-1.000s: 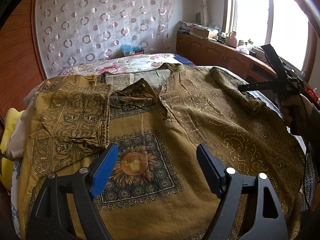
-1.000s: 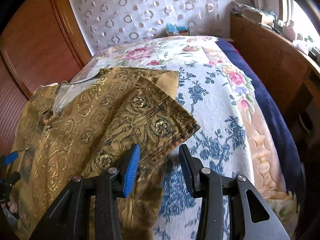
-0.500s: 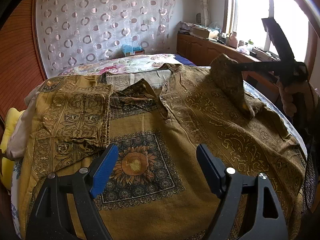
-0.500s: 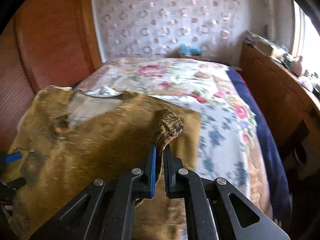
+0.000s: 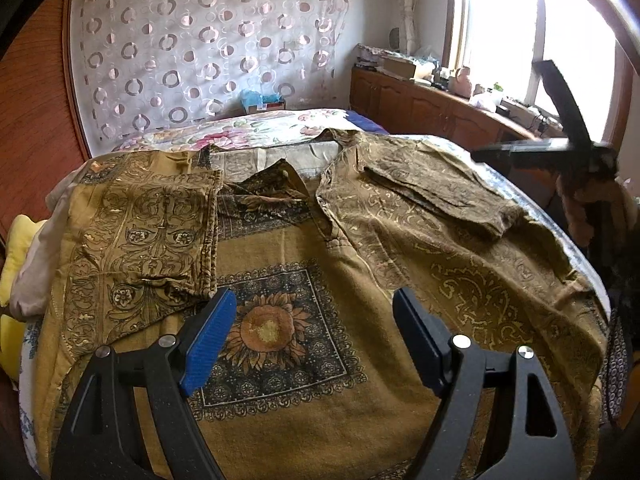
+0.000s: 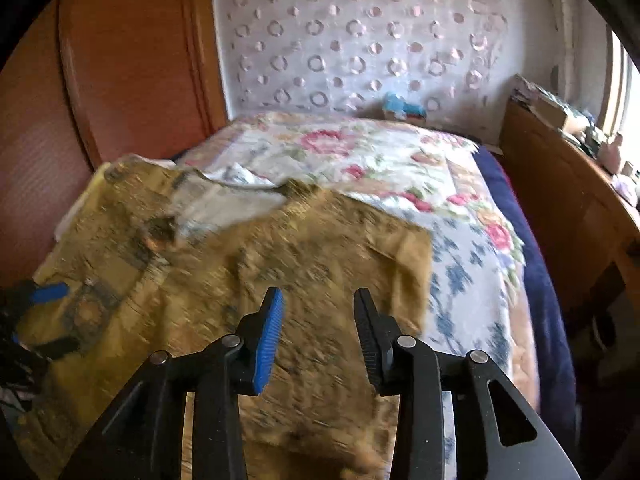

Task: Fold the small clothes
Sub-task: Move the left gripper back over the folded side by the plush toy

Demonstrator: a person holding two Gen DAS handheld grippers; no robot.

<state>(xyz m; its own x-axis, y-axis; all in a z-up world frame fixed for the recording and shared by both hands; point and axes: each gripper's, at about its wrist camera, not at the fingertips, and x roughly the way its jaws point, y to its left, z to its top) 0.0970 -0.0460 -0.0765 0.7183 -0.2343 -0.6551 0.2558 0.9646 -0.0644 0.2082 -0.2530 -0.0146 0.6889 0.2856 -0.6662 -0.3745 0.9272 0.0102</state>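
Left wrist view shows the ochre shirt (image 5: 304,264) spread flat on the bed (image 5: 280,124), its woven cloth printed with scrolls and one sunflower square. The left gripper (image 5: 312,332) is wide apart, holding nothing; the right gripper (image 6: 318,328) also stands apart above the fabric.

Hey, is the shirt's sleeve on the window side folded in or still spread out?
Folded in. The sleeve lies flat across the shirt, with its cuff end pointing inward, and the right claw is open above it.

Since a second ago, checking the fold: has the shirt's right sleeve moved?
Yes. The right sleeve moved inward from the bed edge and lies folded across the shirt; right gripper open.
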